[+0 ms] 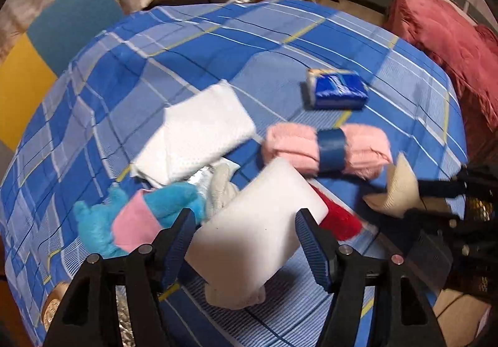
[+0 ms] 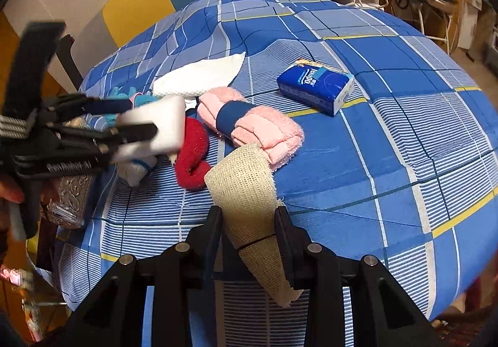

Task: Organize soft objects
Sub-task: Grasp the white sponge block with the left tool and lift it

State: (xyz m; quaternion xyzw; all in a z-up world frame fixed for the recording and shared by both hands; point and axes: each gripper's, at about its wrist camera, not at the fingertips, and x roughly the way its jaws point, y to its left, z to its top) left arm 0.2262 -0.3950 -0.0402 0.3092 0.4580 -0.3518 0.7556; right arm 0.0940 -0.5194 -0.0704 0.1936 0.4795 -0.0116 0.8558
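My left gripper (image 1: pixel 246 219) stands wide open around a white foam block (image 1: pixel 258 222), which rests tilted on a heap of soft things; I see no squeeze from the pads. In the right wrist view that gripper (image 2: pixel 143 118) and the block (image 2: pixel 162 126) are blurred at the left. My right gripper (image 2: pixel 249 216) is shut on a beige woven bandage strip (image 2: pixel 246 185), which sticks out past both ends of the fingers. In the heap lie a red sock (image 2: pixel 193 154), a white sock (image 2: pixel 137 169) and a blue and pink plush toy (image 1: pixel 130 219).
On the blue plaid bed cover (image 2: pixel 404 129) also lie a pink rolled towel (image 2: pixel 274 126) with a blue band, a blue tissue pack (image 2: pixel 314 85) and a folded white cloth (image 1: pixel 199 132). A silver patterned box (image 2: pixel 71 197) sits at the bed's left edge. A red blanket (image 1: pixel 451 42) lies far right.
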